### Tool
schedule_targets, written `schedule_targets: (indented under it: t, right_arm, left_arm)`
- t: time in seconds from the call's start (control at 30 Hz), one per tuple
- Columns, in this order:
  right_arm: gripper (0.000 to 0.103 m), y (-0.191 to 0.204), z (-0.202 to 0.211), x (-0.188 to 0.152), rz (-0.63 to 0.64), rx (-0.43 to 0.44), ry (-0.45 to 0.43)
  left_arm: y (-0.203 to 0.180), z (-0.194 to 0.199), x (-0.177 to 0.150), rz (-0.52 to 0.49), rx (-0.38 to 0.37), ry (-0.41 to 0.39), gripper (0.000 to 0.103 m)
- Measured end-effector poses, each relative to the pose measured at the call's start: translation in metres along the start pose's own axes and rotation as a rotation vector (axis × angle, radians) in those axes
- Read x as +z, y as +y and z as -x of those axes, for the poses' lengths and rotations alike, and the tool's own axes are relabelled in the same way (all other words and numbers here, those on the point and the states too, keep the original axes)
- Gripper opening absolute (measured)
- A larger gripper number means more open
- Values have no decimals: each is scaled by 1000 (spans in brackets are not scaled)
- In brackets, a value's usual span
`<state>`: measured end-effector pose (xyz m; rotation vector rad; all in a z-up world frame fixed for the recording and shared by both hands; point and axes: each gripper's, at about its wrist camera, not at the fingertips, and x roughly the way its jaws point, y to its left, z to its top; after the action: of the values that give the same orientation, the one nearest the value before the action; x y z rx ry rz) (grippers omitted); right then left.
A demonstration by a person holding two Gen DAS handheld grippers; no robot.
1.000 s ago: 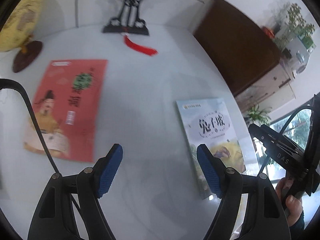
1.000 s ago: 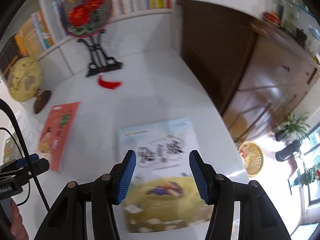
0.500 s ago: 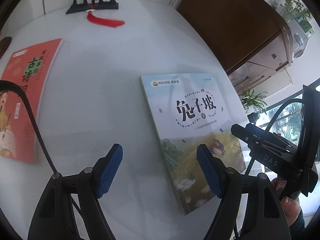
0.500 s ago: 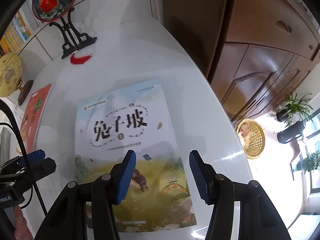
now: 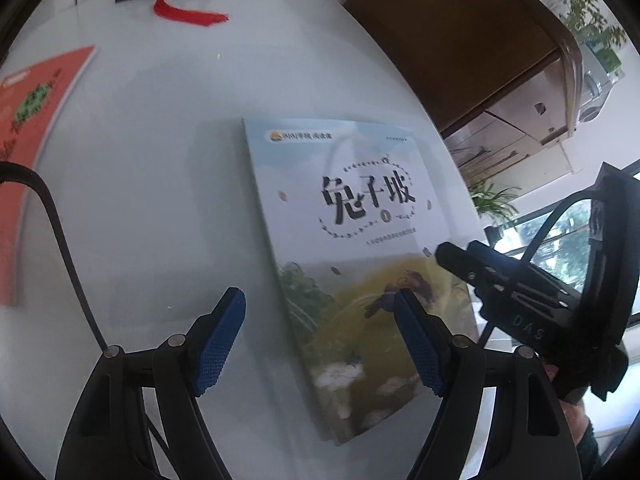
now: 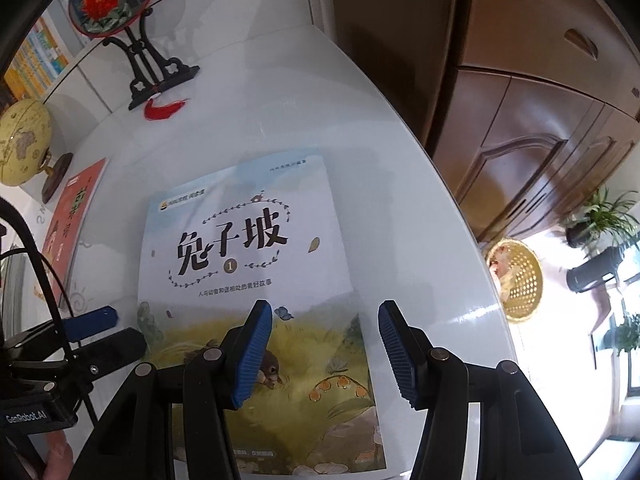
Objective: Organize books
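A pale blue picture book (image 5: 352, 248) with a meadow cover lies flat on the white table; it also shows in the right wrist view (image 6: 256, 280). A red-orange book (image 5: 28, 128) lies flat to the left, also in the right wrist view (image 6: 72, 224). My left gripper (image 5: 320, 344) is open and empty, low over the blue book's left edge. My right gripper (image 6: 324, 352) is open and empty, over the blue book's lower right part. Each gripper shows in the other's view: the right gripper (image 5: 500, 280), the left gripper (image 6: 100, 332).
A black fan stand (image 6: 156, 68) with a red tassel (image 6: 164, 108) and a yellow globe (image 6: 24, 140) stand at the table's back. A bookshelf (image 6: 40, 52) is behind. A brown cabinet (image 6: 520, 80) is right of the table edge (image 6: 472, 240). A yellow basket (image 6: 516, 276) is on the floor.
Both grippers have moved forward and down toward the blue book, which now fills more of each view. The red-orange book has slid toward the left edge of the views. Both grippers stay open.
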<state>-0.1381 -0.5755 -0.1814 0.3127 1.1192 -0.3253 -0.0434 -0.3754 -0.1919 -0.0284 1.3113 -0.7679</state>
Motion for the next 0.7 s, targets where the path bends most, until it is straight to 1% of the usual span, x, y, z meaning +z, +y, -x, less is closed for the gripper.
schedule_targets:
  t: [0.17,0.27,0.47,0.53,0.6,0.67,0.7]
  right_arm:
    - [54,0,-4,-4,7,14,-2]
    - [50,-2,-6,-6,2,26,-6]
    - [47,-4,-8,-11,-2,48,-5]
    - [47,-3,-8,-11,-1,58,-7]
    - [47,-4,-8,-13,0,62,-10]
    - [47,-6,-8,-13,-5,80,-13]
    - [47,-8,-7,-13,-9,93,-18]
  left_arm:
    - [-3,1,-2,-23,0,-10,75]
    - [-2,2,-3,-20,-14,-12,75]
    - [-6,0,-5,-37,-37,-9,75]
    - [-6,-2,-5,-42,-54,-7,75]
    - [-8,-4,-5,-45,-90,5,75]
    - [-7,-2,-6,-40,-110,-9,75]
    - [-4,2,-4,-25,-148,-21,75]
